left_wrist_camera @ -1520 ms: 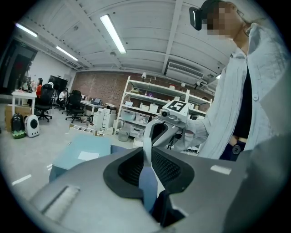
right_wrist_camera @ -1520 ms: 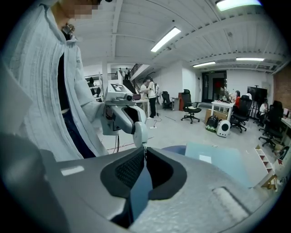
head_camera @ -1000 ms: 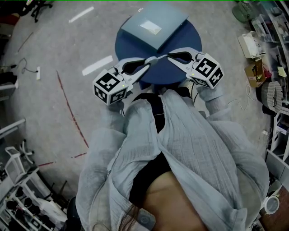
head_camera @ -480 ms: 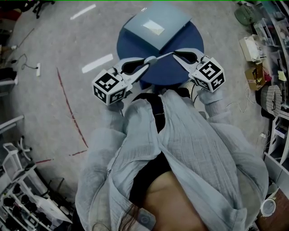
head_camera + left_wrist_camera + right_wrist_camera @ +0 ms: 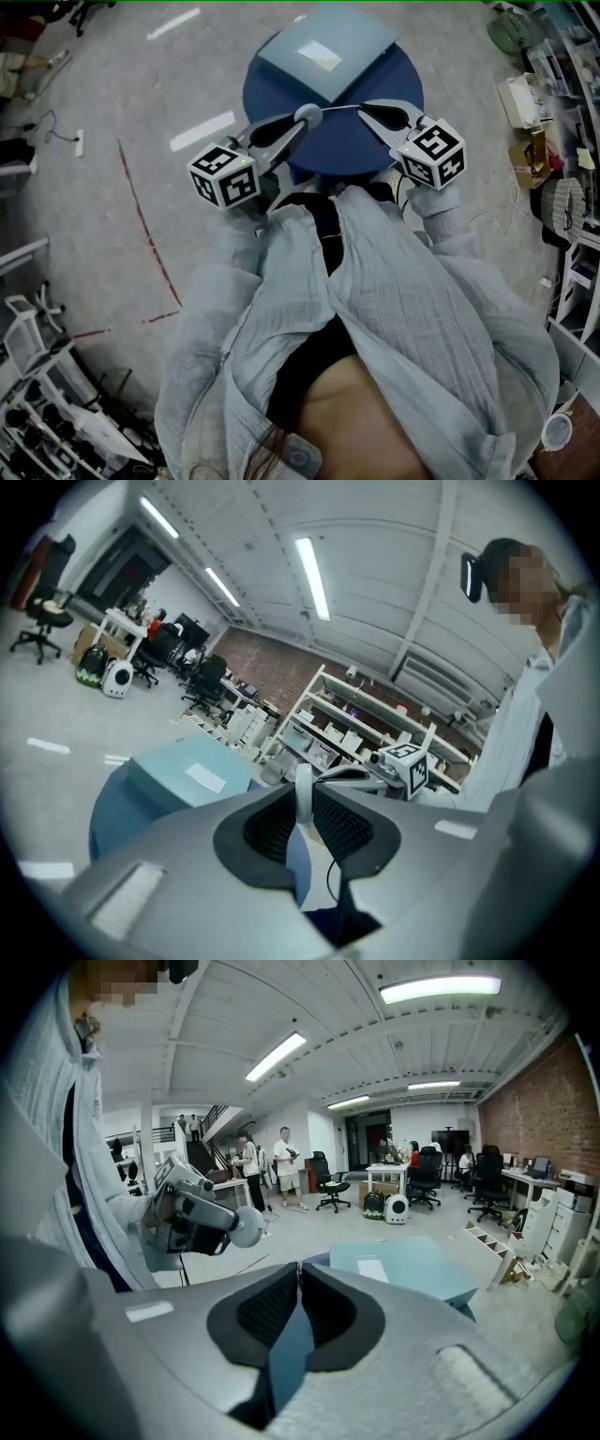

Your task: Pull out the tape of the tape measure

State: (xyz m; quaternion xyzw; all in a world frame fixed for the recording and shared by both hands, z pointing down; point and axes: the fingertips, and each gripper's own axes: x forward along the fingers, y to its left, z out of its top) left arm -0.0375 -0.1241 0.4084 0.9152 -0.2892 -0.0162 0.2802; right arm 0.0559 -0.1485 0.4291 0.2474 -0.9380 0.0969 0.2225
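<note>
A small round white tape measure (image 5: 306, 114) is clamped edge-on in my left gripper (image 5: 302, 120), above the near part of a round blue table (image 5: 267, 94). From its case a thin tape (image 5: 333, 109) runs right to my right gripper (image 5: 361, 110), which is shut on the tape's end. In the left gripper view the white case (image 5: 303, 794) stands between the ribbed pads, with the right gripper (image 5: 352, 776) just beyond. The right gripper view shows its jaws (image 5: 299, 1274) closed to a thin slit, and the tape measure (image 5: 247, 1226) at the left gripper's tip.
A flat light-blue box (image 5: 328, 47) lies on the table's far side. Shelving and clutter (image 5: 553, 141) line the right wall. A red line (image 5: 141, 220) crosses the grey floor at left. People and office chairs (image 5: 328, 1180) stand far off.
The two gripper tips, which met a second ago, have drawn apart, and a short length of tape shows between them. The left gripper has rolled, turning the case's round face up.
</note>
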